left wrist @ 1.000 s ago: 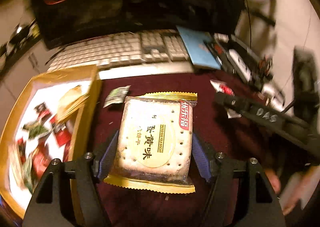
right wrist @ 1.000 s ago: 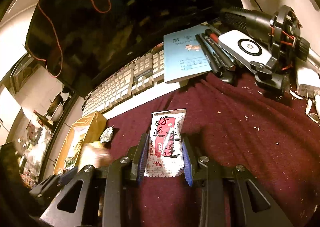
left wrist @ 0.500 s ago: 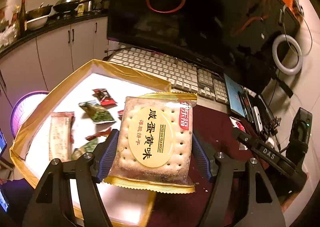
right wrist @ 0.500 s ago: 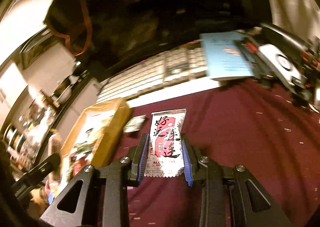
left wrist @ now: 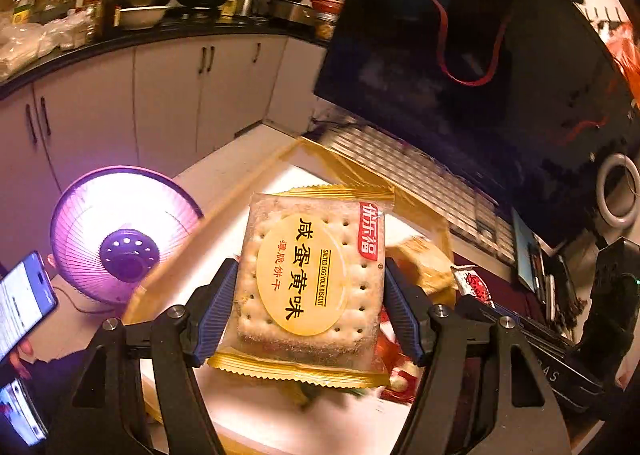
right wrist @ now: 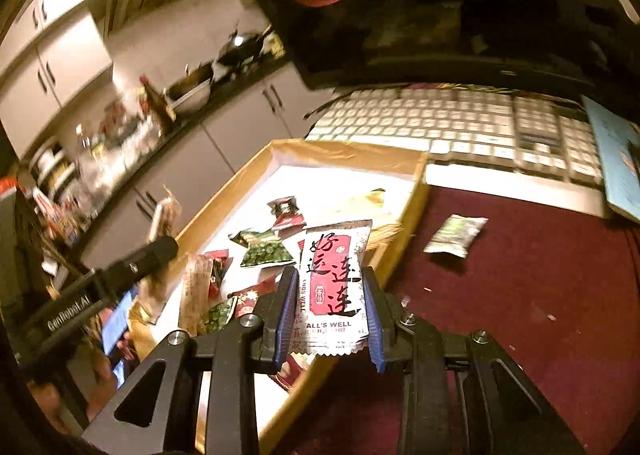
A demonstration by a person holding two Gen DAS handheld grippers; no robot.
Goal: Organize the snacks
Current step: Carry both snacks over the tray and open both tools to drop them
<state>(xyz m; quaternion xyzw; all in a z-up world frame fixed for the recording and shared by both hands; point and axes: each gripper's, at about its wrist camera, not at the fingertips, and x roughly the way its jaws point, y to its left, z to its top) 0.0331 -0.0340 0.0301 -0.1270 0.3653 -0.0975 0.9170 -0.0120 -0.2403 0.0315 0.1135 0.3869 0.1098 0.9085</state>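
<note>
My left gripper [left wrist: 310,295] is shut on a salted egg yolk biscuit packet [left wrist: 312,279], clear with gold edges, held above the gold-rimmed white tray [left wrist: 240,211]. My right gripper [right wrist: 330,311] is shut on a red and white "All's Well" snack packet [right wrist: 334,283], held over the tray's right rim [right wrist: 412,211]. Several small snack packets lie in the tray, among them a green one [right wrist: 266,253]. A loose green and white packet [right wrist: 456,235] lies on the maroon cloth to the right of the tray.
A white keyboard [right wrist: 460,123] and a dark monitor [left wrist: 480,67] stand behind the tray. A blue booklet [right wrist: 616,159] lies at the far right. A lit purple heater [left wrist: 120,239] stands on the floor to the left. A hand holds a phone [left wrist: 24,299].
Both grippers have swung left with their packets, from over the maroon cloth to over the tray. The left one has gone further, toward the tray's left side.
</note>
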